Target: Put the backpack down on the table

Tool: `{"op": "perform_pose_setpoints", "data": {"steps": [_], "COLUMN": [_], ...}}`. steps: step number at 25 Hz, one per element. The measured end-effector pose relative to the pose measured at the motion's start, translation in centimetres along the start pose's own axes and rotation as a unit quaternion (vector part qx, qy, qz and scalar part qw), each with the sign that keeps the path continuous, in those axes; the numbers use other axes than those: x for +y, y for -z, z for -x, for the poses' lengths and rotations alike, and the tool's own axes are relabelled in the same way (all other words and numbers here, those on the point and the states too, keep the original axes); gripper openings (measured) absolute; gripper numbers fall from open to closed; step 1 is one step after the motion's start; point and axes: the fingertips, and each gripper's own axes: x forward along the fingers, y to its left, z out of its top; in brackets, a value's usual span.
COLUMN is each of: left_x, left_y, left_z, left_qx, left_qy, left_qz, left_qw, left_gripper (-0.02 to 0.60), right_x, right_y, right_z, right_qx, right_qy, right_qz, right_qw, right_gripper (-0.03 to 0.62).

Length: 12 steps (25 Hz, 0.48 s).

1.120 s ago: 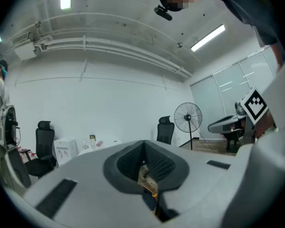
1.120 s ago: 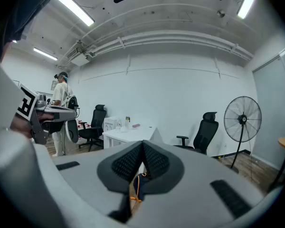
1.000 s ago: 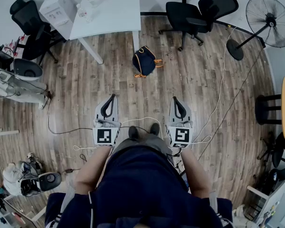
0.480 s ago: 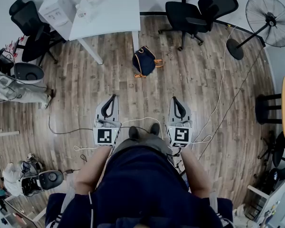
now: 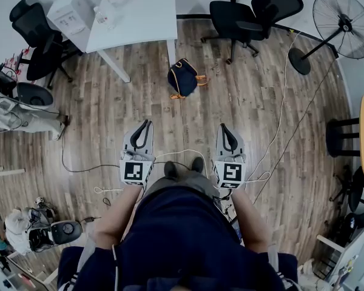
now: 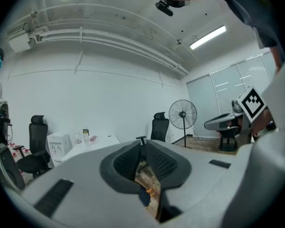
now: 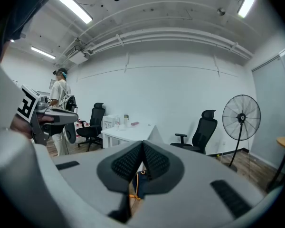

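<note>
The dark blue backpack (image 5: 183, 77) with orange trim stands on the wood floor beside a leg of the white table (image 5: 139, 17). Both grippers are held level in front of the person, well short of the backpack and pointing toward it. My left gripper (image 5: 144, 123) (image 6: 142, 142) is opening: its tips are only a sliver apart and nothing is between them. My right gripper (image 5: 224, 127) (image 7: 142, 142) is shut and empty. Below the jaws, each gripper view shows a bit of the backpack (image 6: 143, 196) (image 7: 137, 186) and, farther off, the table (image 6: 92, 144) (image 7: 133, 133).
A white box (image 5: 73, 11) and bottles sit on the table. Black office chairs (image 5: 242, 17) (image 5: 36, 35) stand by it, and a floor fan (image 5: 343, 23) at the far right. Cables (image 5: 279, 132) trail over the floor. A person (image 7: 61, 113) stands at the left, near equipment (image 5: 24, 102).
</note>
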Motion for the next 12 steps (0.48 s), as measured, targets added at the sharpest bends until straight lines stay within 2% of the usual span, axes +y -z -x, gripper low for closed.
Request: {"op": "perform_pose_setpoints", "data": {"steps": [9, 12], "left_x": [-1.2, -1.4], "left_y": [0.2, 0.7], "left_z": [-2.0, -2.7], "left_qx": [0.012, 0.020], "left_qy": [0.024, 0.027], "left_qz": [0.009, 0.005], "left_qw": [0.9996, 0.9994], "left_gripper": [0.159, 0.234], "right_x": [-1.2, -1.7], "right_y": [0.2, 0.2], "right_z": [0.0, -0.2], "right_qx": [0.008, 0.008], "right_qy": [-0.003, -0.005], "right_qz": [-0.008, -0.007], "right_qw": [1.000, 1.000], "right_gripper": [0.000, 0.000]}}
